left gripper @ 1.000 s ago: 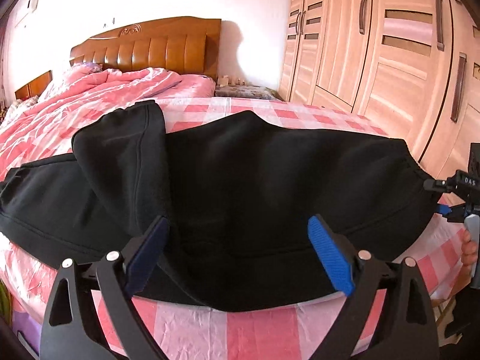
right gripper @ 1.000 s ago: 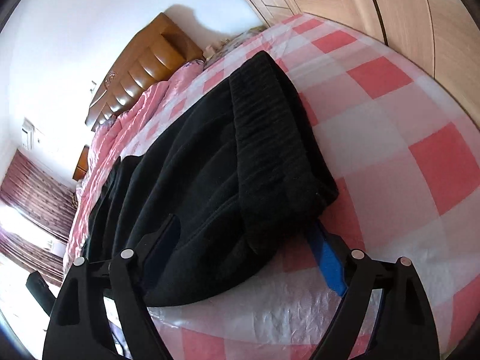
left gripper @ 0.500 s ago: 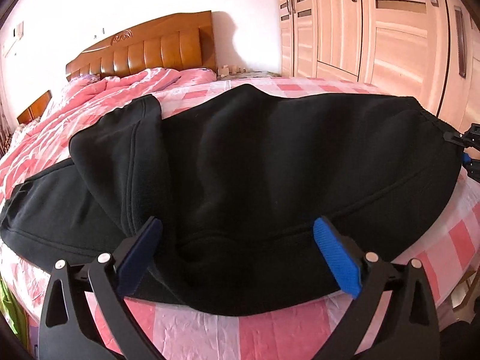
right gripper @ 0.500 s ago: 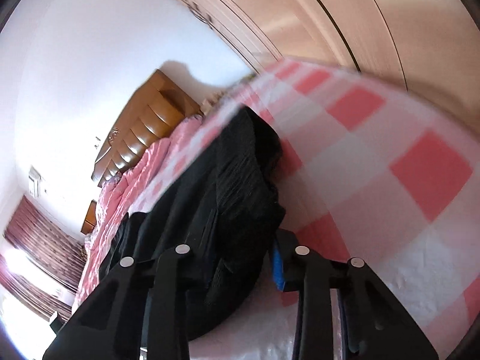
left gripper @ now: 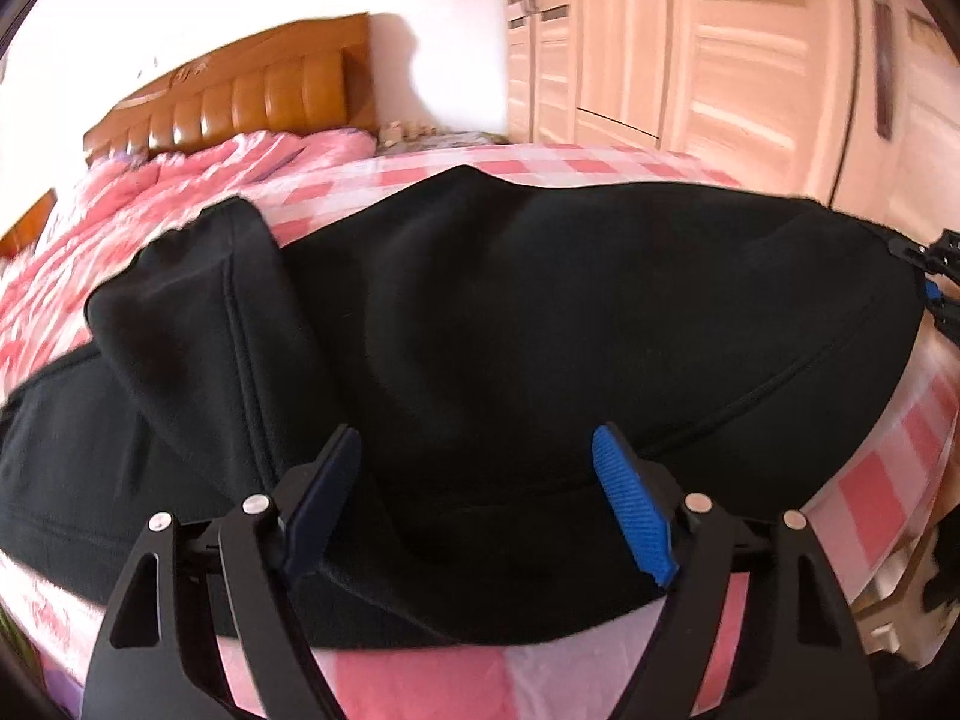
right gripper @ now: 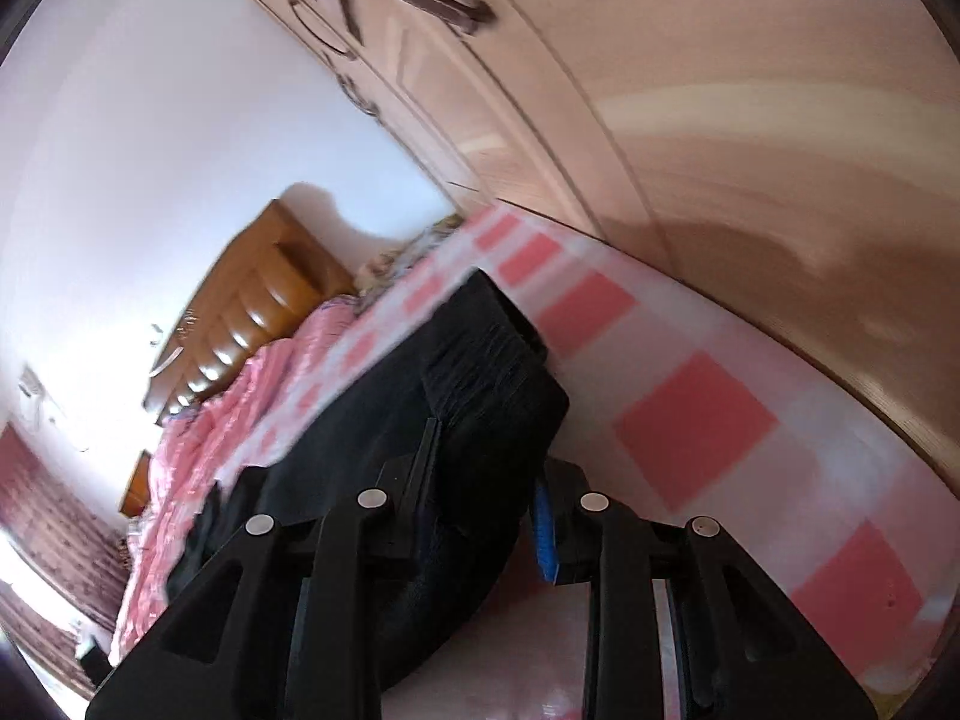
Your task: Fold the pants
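Note:
Black pants [left gripper: 540, 312] lie across a bed with a pink checked sheet [left gripper: 420, 678]; one leg is folded over at the left. My left gripper [left gripper: 480, 492] has its jaws part closed around the near fabric edge, with a gap still between the blue pads [left gripper: 630, 510]. My right gripper [right gripper: 486, 480] is shut on the ribbed waistband corner [right gripper: 492, 372] and holds it above the sheet. It shows at the far right of the left wrist view [left gripper: 936, 288].
A wooden headboard [left gripper: 240, 96] and a crumpled pink quilt [left gripper: 150, 198] are at the far end of the bed. Tall pale wardrobe doors [left gripper: 750, 60] stand close along the bed's right side. The bed's edge runs under the left gripper.
My right gripper has shut on the waistband corner and lifted it. My left gripper's jaws have narrowed around the near pants edge and moved in closer.

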The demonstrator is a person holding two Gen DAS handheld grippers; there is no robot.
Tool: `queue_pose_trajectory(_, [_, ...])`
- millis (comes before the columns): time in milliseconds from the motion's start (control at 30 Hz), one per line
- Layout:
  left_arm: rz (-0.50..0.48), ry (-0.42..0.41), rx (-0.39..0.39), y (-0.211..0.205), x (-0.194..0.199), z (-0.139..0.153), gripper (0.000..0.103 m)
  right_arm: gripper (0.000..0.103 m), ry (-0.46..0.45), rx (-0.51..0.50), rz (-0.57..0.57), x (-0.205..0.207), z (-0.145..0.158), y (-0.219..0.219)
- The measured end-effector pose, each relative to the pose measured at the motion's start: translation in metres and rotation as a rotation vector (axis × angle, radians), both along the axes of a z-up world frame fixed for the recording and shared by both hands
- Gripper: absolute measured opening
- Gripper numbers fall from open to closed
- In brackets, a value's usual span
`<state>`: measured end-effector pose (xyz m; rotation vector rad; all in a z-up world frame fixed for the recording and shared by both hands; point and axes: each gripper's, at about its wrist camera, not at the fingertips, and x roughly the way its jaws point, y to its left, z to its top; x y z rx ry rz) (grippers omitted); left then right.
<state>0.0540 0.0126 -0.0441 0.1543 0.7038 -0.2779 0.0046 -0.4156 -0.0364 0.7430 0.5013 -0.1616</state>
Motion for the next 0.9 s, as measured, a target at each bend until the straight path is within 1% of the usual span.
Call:
queue_pose_trajectory(100, [-0.014, 0.000, -0.006, 0.001, 0.005, -0.004, 0.081, 0.027, 0.010, -0.035, -0.010, -0.004, -0.001, 0.007])
queue_pose_trajectory(133, [-0.019, 0.007, -0.021, 0.005, 0.006, -0.003, 0.081, 0.027, 0.013, -0.045, -0.010, -0.006, -0.001, 0.008])
queue_pose_trajectory(200, [-0.037, 0.009, -0.022, 0.009, 0.004, -0.001, 0.081, 0.027, 0.020, -0.059, -0.004, -0.010, -0.002, 0.010])
queue_pose_trajectory(233, [-0.042, -0.003, -0.027, 0.017, -0.001, 0.003, 0.081, 0.027, 0.025, -0.061, 0.000, -0.012, -0.003, 0.010])
queue_pose_trajectory(267, [-0.034, -0.016, -0.045, 0.025, -0.006, 0.008, 0.081, 0.027, 0.029, -0.064, 0.006, -0.013, -0.005, 0.010])
queue_pose_trajectory(333, [-0.011, -0.032, -0.109, 0.053, -0.013, 0.017, 0.081, 0.027, 0.038, -0.069, 0.010, -0.014, -0.008, 0.009])
queue_pose_trajectory(367, [0.028, -0.047, -0.133, 0.074, -0.016, 0.023, 0.083, 0.027, 0.041, -0.064, 0.008, -0.014, -0.010, 0.009])
queue_pose_trajectory(433, [0.151, -0.072, -0.124, 0.114, -0.012, 0.029, 0.086, 0.027, 0.041, -0.065, 0.007, -0.011, -0.009, 0.010])
queue_pose_trajectory(467, [0.216, -0.065, -0.157, 0.145, -0.008, 0.030, 0.086, 0.027, 0.041, -0.071, 0.007, -0.010, -0.009, 0.012])
queue_pose_trajectory(500, [0.290, -0.049, -0.209, 0.179, -0.002, 0.031, 0.086, 0.027, 0.041, -0.073, 0.008, -0.011, -0.009, 0.012])
queue_pose_trajectory(533, [0.344, -0.044, -0.237, 0.202, 0.003, 0.032, 0.086, 0.027, 0.041, -0.071, 0.007, -0.011, -0.010, 0.012])
queue_pose_trajectory(567, [0.427, -0.044, -0.242, 0.234, 0.010, 0.032, 0.086, 0.027, 0.041, -0.069, 0.005, -0.011, -0.010, 0.012])
queue_pose_trajectory(633, [0.584, -0.011, -0.185, 0.294, 0.032, 0.025, 0.086, 0.027, 0.042, -0.070, 0.002, -0.014, -0.010, 0.013])
queue_pose_trajectory(700, [0.682, 0.027, -0.192, 0.339, 0.049, 0.015, 0.085, 0.027, 0.043, -0.070, -0.002, -0.015, -0.011, 0.013])
queue_pose_trajectory(733, [0.736, 0.079, -0.201, 0.366, 0.061, 0.005, 0.085, 0.027, 0.044, -0.068, -0.005, -0.015, -0.010, 0.013])
queue_pose_trajectory(800, [0.763, 0.130, -0.206, 0.390, 0.070, -0.007, 0.085, 0.027, 0.046, -0.069, -0.015, -0.017, -0.011, 0.015])
queue_pose_trajectory(833, [0.750, 0.139, -0.203, 0.394, 0.075, -0.011, 0.085, 0.027, 0.050, -0.073, -0.021, -0.018, -0.011, 0.016])
queue_pose_trajectory(900, [0.722, 0.146, -0.093, 0.387, 0.086, -0.018, 0.089, 0.027, 0.056, -0.072, -0.031, -0.020, -0.013, 0.016])
